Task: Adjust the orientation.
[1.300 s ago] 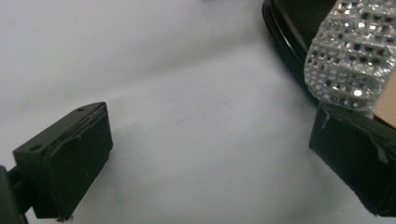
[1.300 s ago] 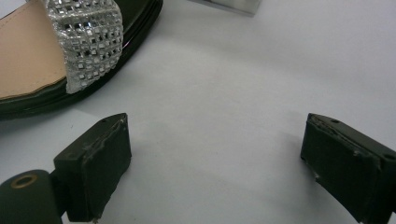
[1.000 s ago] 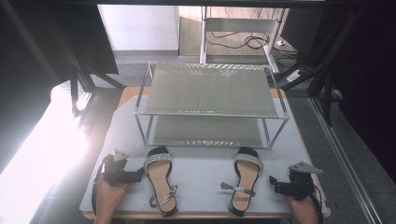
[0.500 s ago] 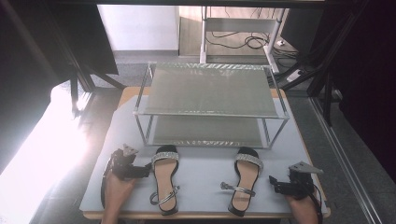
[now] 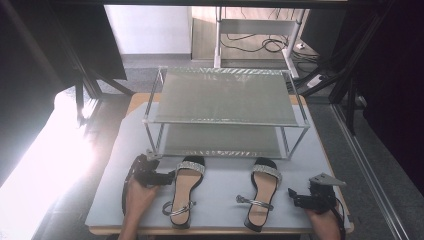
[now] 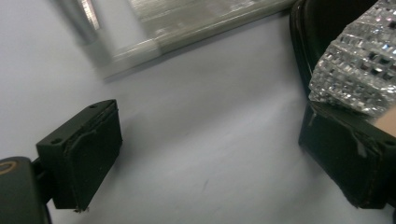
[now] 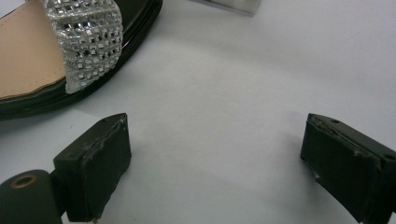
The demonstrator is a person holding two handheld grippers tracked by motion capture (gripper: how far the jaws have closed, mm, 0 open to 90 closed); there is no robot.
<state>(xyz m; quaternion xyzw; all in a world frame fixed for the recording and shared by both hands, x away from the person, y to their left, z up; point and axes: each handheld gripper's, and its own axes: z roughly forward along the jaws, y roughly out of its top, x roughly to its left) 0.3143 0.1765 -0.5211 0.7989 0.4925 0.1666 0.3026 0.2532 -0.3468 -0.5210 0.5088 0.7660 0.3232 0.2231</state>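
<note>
The room occupies the upper part of the high view: a dark frame of black struts on both sides, a pale wall panel at top centre, cables on the floor at upper right, and strong glare at the left edge. The table fills the lower centre; its top is a plain grey-white sheet. A two-tier metal shoe rack stands across the middle of the frame, both shelves bare.

Two black sandals with rhinestone straps lie below the rack, toes toward it. The left sandal lies at lower centre-left; the right sandal lies at lower centre-right.

The left gripper sits at lower left, just beside the left sandal's toe end. Its jaws have just been closing slightly yet stand wide apart. In the left gripper view, the sandal's rhinestone strap appears at upper right, directly above the right-hand jaw; whether that jaw touches the sole cannot be told. Bare table lies between the jaws, and the rack's lower edge crosses the top of the frame.

The right gripper sits at lower right, near the right sandal but apart from it. In the right gripper view its jaws stand wide apart over bare table, with the sandal's strap at upper left.
</note>
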